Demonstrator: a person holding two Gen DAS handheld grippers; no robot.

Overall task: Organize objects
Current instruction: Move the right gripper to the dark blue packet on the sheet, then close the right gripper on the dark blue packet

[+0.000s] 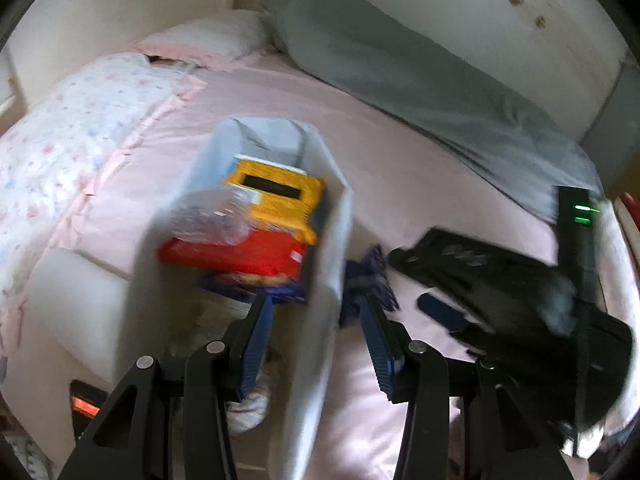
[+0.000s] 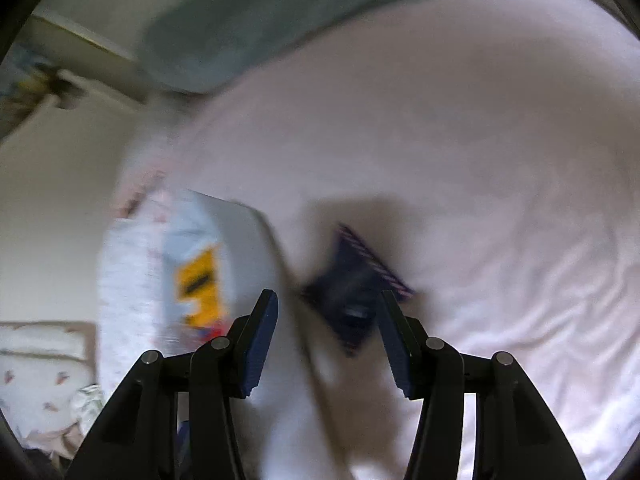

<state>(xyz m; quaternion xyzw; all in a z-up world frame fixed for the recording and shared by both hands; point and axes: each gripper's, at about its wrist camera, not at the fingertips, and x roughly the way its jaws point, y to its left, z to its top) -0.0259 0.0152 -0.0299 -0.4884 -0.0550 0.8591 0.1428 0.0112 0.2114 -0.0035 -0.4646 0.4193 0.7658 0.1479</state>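
A white bin (image 1: 328, 248) stands on the pink bed, holding a yellow box (image 1: 276, 196), a red packet (image 1: 240, 254) and a clear plastic bag (image 1: 208, 220). My left gripper (image 1: 316, 304) is open, its fingers straddling the bin's near right wall. A small dark blue item with striped edges (image 1: 370, 276) lies on the sheet just right of the bin. My right gripper (image 1: 472, 276) shows there as a black body. In the right wrist view my right gripper (image 2: 328, 300) is open, just above that dark blue item (image 2: 352, 280), with the bin (image 2: 240, 248) to its left. The image is blurred.
The pink sheet (image 2: 480, 160) stretches to the right. A grey-green pillow (image 1: 380, 64) lies at the far side against the wall. A floral quilt (image 1: 60, 128) covers the bed's left part. A white foam block (image 1: 72, 300) sits left of the bin.
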